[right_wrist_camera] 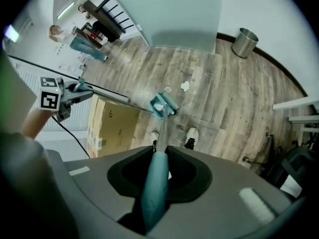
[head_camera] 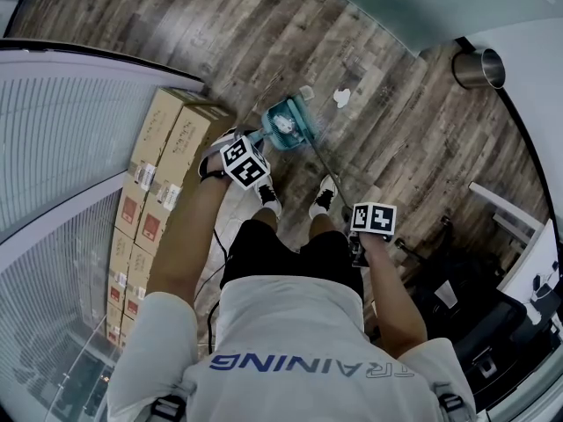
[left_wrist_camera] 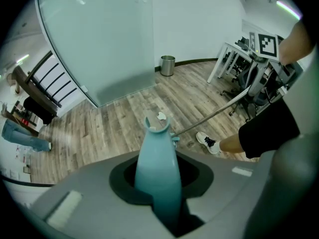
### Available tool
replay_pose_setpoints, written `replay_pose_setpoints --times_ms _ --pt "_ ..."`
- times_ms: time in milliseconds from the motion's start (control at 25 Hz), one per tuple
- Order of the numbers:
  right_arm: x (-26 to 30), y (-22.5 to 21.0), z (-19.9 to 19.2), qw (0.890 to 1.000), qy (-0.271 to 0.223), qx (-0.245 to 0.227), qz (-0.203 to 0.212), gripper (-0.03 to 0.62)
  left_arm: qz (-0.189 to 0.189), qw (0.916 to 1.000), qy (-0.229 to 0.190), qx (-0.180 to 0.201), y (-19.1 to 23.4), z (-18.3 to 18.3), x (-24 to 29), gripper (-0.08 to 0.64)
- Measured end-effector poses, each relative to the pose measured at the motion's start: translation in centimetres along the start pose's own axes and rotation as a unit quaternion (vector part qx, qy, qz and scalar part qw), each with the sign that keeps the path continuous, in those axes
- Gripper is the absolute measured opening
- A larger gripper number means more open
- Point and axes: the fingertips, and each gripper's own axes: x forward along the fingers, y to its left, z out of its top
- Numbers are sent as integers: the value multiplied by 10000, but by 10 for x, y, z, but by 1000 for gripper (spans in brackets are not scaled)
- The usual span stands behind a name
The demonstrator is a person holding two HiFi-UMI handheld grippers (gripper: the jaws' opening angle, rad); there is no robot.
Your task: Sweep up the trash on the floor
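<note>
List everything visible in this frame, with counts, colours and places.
dustpan: one, teal, on the floor before the shoes, white scrap inside
broom: one, teal grip, grey pole, head at the dustpan
trash scraps: two, white, floor beyond the dustpan
cardboard boxes: several, brown, along the glass wall
bin: one, metal, by the far wall
desk: one, white, person's right
bystander: one, jeans, far off
shoes: two, white-black, on the floor
left gripper: jaws shut on the dustpan handle
right gripper: jaws shut on the broom grip
</note>
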Motion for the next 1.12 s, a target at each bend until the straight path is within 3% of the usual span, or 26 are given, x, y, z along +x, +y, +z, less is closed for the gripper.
replay_pose_setpoints --times_ms 160,560,800,1120 --pt "7 20 -18 9989 302 -92 353 104 -3 10000 -8 -9 1 -1 1 92" --pt "-6 11 -20 9993 162 -176 279 104 -31 10000 -2 -16 2 -1 2 91" --pt "-29 -18 14 9998 -158 -154 -14 104 -43 10000 2 -13 5 0 2 91" --pt "-20 -46 98 9955 -609 -155 -712 104 -45 10000 -3 -17 5 -1 2 91"
